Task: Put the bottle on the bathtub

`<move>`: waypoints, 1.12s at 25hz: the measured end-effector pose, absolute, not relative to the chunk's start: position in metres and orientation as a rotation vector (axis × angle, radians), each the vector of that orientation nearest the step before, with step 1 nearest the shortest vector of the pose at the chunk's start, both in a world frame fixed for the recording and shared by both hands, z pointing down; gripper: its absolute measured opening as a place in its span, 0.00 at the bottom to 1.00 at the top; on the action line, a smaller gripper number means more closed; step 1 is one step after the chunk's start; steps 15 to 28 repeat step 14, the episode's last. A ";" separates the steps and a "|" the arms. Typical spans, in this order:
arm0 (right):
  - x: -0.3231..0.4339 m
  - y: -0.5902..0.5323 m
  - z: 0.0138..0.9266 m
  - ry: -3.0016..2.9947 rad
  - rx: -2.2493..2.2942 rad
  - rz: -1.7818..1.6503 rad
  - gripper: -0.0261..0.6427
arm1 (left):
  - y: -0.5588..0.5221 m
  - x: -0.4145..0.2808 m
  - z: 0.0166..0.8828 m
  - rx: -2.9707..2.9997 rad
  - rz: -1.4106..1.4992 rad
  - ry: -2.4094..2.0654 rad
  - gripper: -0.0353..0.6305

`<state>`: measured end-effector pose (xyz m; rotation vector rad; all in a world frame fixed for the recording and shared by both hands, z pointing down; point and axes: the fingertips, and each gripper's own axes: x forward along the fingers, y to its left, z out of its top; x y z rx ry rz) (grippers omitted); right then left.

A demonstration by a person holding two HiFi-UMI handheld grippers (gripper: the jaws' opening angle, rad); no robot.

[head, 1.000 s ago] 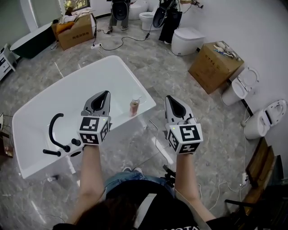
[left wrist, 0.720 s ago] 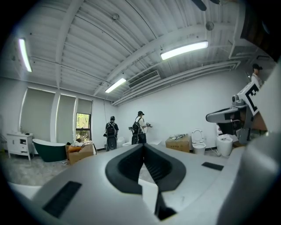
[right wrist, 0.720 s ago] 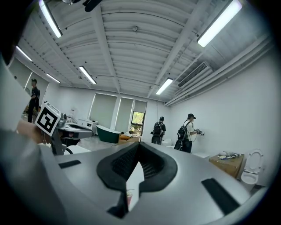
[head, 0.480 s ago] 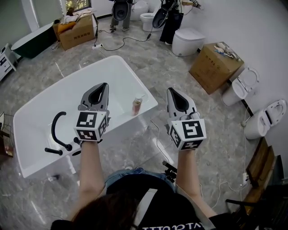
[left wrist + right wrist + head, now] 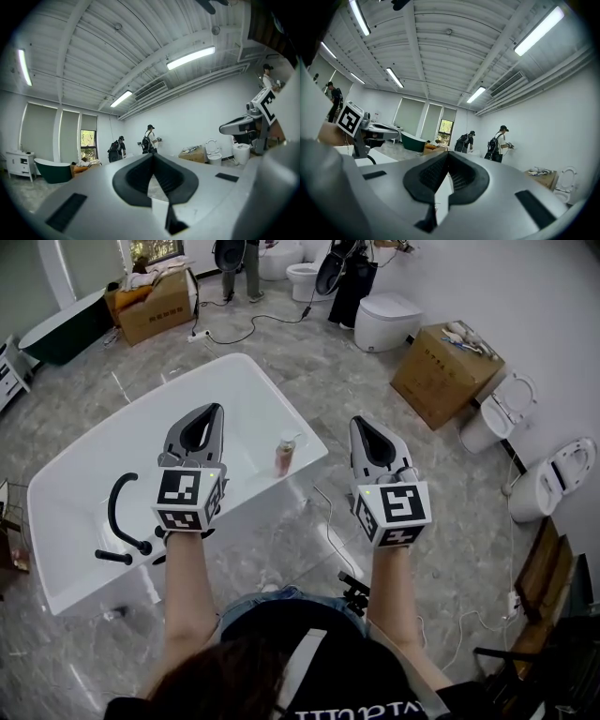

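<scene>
Bottle point(image 5: 285, 457): stands upright on the flat rim of the white bathtub point(image 5: 238, 366), on the long side nearest the person, close to the tub's right-hand corner. It is brownish with a pale top. Nothing touches it.

Left gripper point(image 5: 209, 411): held above the tub's basin, to the left of the bottle and apart from it. In the left gripper view point(image 5: 152, 156) its fingers are closed tip to tip, with nothing between them.

Right gripper point(image 5: 362, 422): held over the grey floor point(image 5: 309, 381), just off the tub's corner, to the right of the bottle and clear of it. In the right gripper view point(image 5: 447, 154) its fingers are likewise together and hold nothing.

Surroundings: a black tap point(image 5: 116, 518) is mounted at the tub's left end. A cardboard box point(image 5: 444, 377) and a white toilet point(image 5: 385, 322) stand well apart, near the far wall.
</scene>
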<state>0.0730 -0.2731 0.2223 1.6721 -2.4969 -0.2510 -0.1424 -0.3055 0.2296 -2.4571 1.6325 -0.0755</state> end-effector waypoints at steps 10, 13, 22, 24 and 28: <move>0.084 -0.270 0.213 -2.462 1.712 -0.283 0.06 | -0.308 -0.144 0.212 -2.391 -0.036 1.662 0.07; 0.085 -0.270 0.211 -2.462 1.720 -0.298 0.06 | -0.308 -0.146 0.209 -2.392 0.000 1.667 0.07; 0.085 -0.270 0.210 -2.462 1.722 -0.304 0.06 | -0.308 -0.147 0.208 -2.392 0.011 1.668 0.07; 0.085 -0.270 0.210 -2.462 1.722 -0.304 0.06 | -0.308 -0.147 0.208 -2.392 0.011 1.668 0.07; 0.085 -0.270 0.210 -2.462 1.722 -0.304 0.06 | -0.308 -0.147 0.208 -2.392 0.011 1.668 0.07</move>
